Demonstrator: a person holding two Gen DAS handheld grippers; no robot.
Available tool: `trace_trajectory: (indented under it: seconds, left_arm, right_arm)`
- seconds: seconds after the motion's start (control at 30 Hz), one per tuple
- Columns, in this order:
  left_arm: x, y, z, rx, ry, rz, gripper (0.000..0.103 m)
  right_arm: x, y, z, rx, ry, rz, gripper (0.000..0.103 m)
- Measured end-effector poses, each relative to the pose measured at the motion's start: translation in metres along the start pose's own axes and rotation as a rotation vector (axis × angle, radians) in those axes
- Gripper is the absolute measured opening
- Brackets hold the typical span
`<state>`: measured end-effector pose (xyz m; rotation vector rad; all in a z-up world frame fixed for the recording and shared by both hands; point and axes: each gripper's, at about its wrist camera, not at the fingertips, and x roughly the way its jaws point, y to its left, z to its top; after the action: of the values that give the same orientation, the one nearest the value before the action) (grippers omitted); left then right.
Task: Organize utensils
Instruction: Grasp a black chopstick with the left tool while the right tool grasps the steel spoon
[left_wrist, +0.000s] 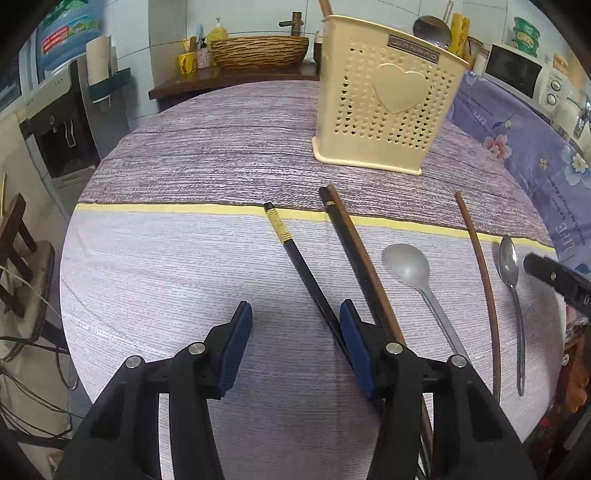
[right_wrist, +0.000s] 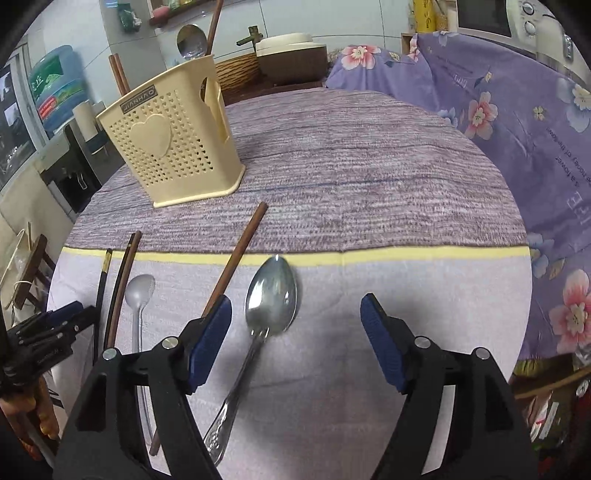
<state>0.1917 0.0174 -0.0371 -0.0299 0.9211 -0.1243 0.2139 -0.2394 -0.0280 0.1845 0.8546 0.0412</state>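
A cream perforated utensil holder (left_wrist: 384, 103) with a heart stands at the back of the table; it also shows in the right wrist view (right_wrist: 173, 144), with a spoon and brown chopsticks in it. My left gripper (left_wrist: 295, 314) is open and empty, low over the cloth, with a black gold-banded chopstick (left_wrist: 295, 254) running under its right finger. A black and a brown chopstick (left_wrist: 354, 254) lie just to the right. A grey spoon (left_wrist: 410, 269), a brown chopstick (left_wrist: 480, 273) and a shiny spoon (left_wrist: 511, 273) lie further right. My right gripper (right_wrist: 295, 314) is open and empty over the shiny spoon (right_wrist: 271, 299).
The round table carries a purple and lilac cloth with a yellow stripe (left_wrist: 166, 207). A floral purple cover (right_wrist: 517, 129) drapes something to the right. A water dispenser (left_wrist: 62, 122) stands left of the table. A wicker basket (left_wrist: 258, 50) sits on a shelf behind.
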Motion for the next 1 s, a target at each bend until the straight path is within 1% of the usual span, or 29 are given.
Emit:
trace_trajectory:
  seconds: [0.07, 0.17, 0.23, 0.33, 0.37, 0.43, 0.47, 0.53, 0.63, 0.7, 0.8, 1.0]
  left_arm:
    - [0.0, 0.002, 0.001, -0.021, 0.001, -0.005, 0.05]
    - [0.002, 0.0, 0.003, -0.024, -0.003, 0.007, 0.05]
    - [0.004, -0.003, 0.006, -0.025, -0.003, 0.019, 0.05]
    - [0.009, -0.006, 0.011, -0.01, -0.001, 0.043, 0.05]
    - [0.01, -0.007, 0.013, -0.009, 0.001, 0.05, 0.049]
    - [0.013, -0.005, 0.017, -0.01, 0.004, 0.059, 0.046]
    - [0.015, -0.004, 0.02, -0.01, 0.005, 0.066, 0.043]
    - [0.019, -0.004, 0.027, -0.009, 0.011, 0.081, 0.039]
    - [0.027, -0.009, 0.036, 0.014, 0.016, 0.086, 0.033]
    - [0.03, -0.013, 0.04, 0.026, 0.019, 0.097, 0.026]
    - [0.034, -0.019, 0.045, 0.045, 0.023, 0.093, 0.022]
    - [0.034, -0.019, 0.045, 0.048, 0.022, 0.088, 0.02]
  right_arm:
    - [-0.001, 0.007, -0.005, -0.008, 0.009, -0.01, 0.072]
    - [0.003, 0.02, -0.01, -0.032, 0.026, -0.02, 0.072]
    - [0.007, 0.028, -0.012, -0.052, 0.033, -0.052, 0.066]
    - [0.016, 0.032, -0.014, -0.058, 0.063, -0.088, 0.062]
    - [0.018, 0.033, -0.015, -0.059, 0.059, -0.101, 0.062]
    - [0.02, 0.035, -0.015, -0.06, 0.054, -0.123, 0.059]
    - [0.021, 0.035, -0.014, -0.056, 0.053, -0.126, 0.059]
    - [0.024, 0.037, -0.01, -0.057, 0.052, -0.138, 0.053]
    - [0.031, 0.04, -0.002, -0.052, 0.053, -0.139, 0.049]
    - [0.035, 0.042, 0.003, -0.056, 0.058, -0.137, 0.047]
    - [0.038, 0.045, 0.006, -0.06, 0.065, -0.13, 0.047]
    - [0.037, 0.044, 0.005, -0.064, 0.067, -0.124, 0.044]
